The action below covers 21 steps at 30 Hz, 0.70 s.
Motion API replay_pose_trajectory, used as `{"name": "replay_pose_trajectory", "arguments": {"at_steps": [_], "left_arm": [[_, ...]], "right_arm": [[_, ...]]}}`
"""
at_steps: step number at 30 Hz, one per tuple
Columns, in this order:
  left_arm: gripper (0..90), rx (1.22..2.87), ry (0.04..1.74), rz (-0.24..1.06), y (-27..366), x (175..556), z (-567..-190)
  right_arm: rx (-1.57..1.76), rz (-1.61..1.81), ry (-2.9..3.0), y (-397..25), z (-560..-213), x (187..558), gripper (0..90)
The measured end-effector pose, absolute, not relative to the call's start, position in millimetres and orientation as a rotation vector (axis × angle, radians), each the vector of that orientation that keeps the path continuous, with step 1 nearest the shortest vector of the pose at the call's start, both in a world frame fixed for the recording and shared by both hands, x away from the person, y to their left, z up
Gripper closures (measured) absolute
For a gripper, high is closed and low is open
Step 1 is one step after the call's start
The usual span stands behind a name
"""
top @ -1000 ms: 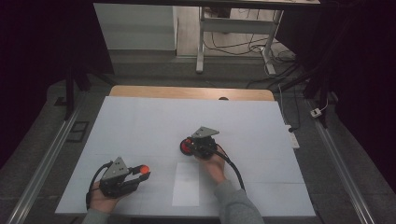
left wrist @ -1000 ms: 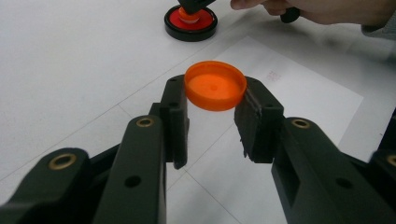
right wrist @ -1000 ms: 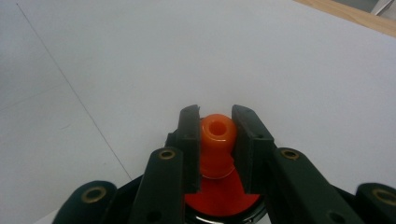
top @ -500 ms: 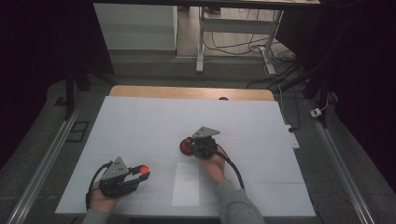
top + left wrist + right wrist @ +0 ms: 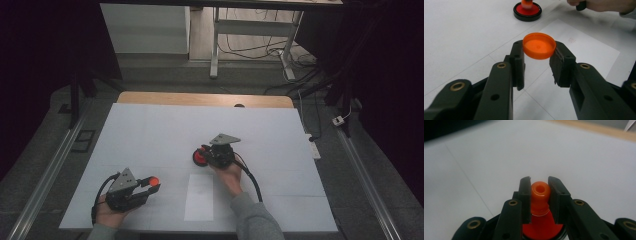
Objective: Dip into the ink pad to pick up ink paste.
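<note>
Orange cap clamped in left tongs; right tongs, lowered, grip the orange stamp.

One orange cap sits at six o'clock from one red ink pad in the left gripper view. One orange stamp stands on that pad. One white paper sheet lies on the table, and two grippers are in use.
</note>
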<state>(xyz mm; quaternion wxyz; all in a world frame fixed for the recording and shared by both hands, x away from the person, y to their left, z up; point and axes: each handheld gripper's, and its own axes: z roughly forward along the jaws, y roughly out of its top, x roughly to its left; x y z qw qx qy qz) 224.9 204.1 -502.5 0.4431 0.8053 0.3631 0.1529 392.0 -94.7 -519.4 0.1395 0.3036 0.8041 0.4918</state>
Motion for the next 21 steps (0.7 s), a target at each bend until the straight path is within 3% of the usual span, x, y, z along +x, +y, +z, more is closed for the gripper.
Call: {"name": "replay_pose_trajectory", "arguments": {"at_steps": [6,21], "left_arm": [[65.2,1.997,0.905,0.382,204.7,225.3,-502.6],[65.3,1.994,0.908,0.383,205.8,225.4,-502.4]], "right_arm": [[0.822,1.452,2.292,-106.6,-496.2,386.4,72.8],[0.803,1.502,2.307,-129.6,-490.4,374.5,72.8]]}}
